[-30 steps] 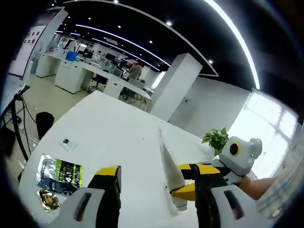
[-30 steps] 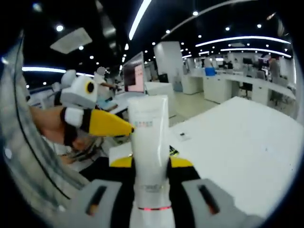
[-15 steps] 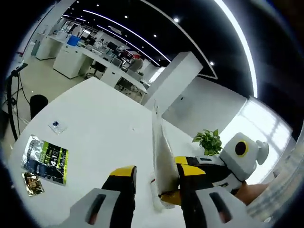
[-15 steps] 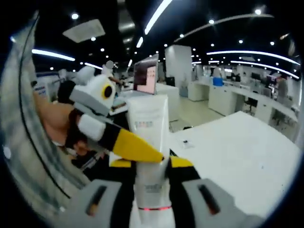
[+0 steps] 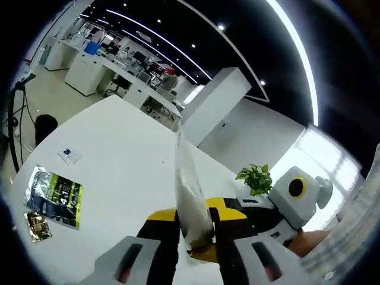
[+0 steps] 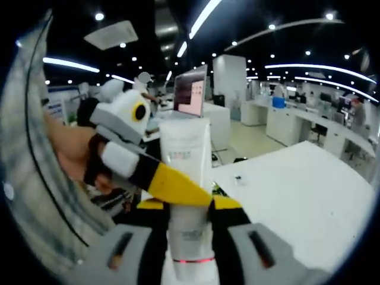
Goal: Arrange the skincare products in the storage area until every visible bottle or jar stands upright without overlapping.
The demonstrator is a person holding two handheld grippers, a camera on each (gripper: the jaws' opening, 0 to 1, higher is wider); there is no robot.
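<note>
White table (image 5: 124,160) spreads beneath; my right tongs (image 6: 189,205) clamp the white tube (image 6: 187,172) upright, and my left tongs (image 5: 193,228) pinch its crimped end.

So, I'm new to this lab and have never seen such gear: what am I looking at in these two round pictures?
There is no robot here. A person holds a handheld two-jaw gripper in each hand, and a fisheye camera rides on each, looking forward along its jaws.

In the right gripper view, the right gripper is shut on a white tube of skincare cream. The left gripper reaches in from the left, held by the person's hand.

The left gripper view shows the same tube edge-on, with both sets of jaws pressed on it.

On the white table lie a green and silver sachet, a small gold packet and a small card. Behind is an open office.
</note>
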